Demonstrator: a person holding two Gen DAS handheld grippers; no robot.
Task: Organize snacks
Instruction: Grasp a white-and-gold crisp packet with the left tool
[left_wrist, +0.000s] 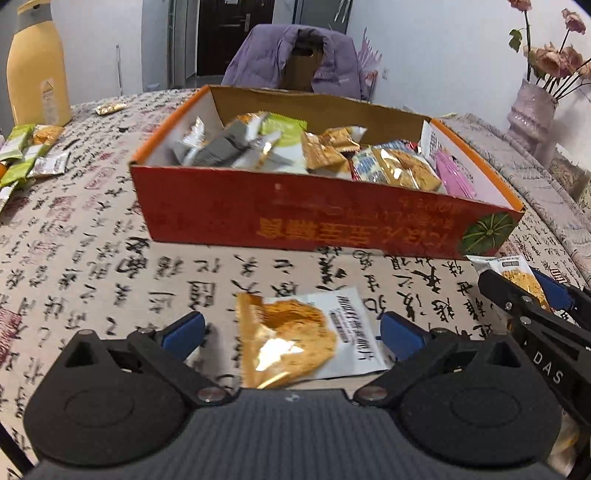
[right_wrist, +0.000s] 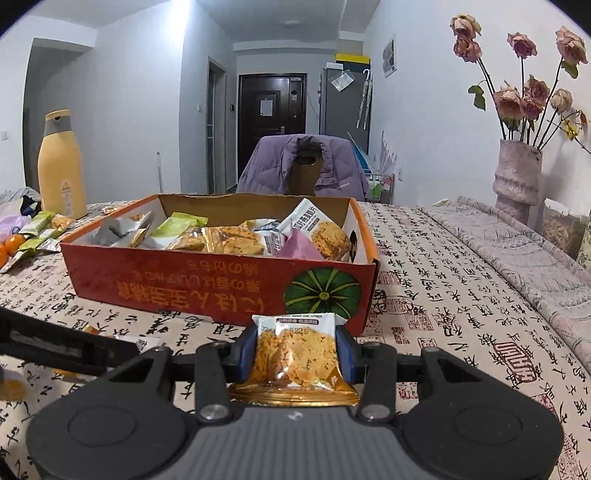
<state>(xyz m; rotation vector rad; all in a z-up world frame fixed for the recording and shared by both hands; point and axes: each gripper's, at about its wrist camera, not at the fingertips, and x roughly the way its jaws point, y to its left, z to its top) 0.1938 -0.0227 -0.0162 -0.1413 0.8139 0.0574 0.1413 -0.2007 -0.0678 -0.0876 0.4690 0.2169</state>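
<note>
**Two packets on their way to the box**

Calligraphy-print cloth is covering the surface (right_wrist: 461, 295), where the red snack box (right_wrist: 221, 284) is standing, already partly filled. The right tool (right_wrist: 297, 354) is clenching a crisp packet (right_wrist: 295, 358) just short of the box's near wall. The left tool (left_wrist: 291, 332) is spread wide, straddling a second packet (left_wrist: 306, 343) lying flat. Judging by this, the loading step is in hand: next, lifting the held packet over the rim and closing on the other.

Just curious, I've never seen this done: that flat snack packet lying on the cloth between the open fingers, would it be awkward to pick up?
Probably a bit. The snack packet lies flat on the tablecloth, so the left gripper has little edge to catch. Its shiny foil looks slippery and crinkly. It likely weighs little, and the crisp inside may crack if squeezed.
</note>
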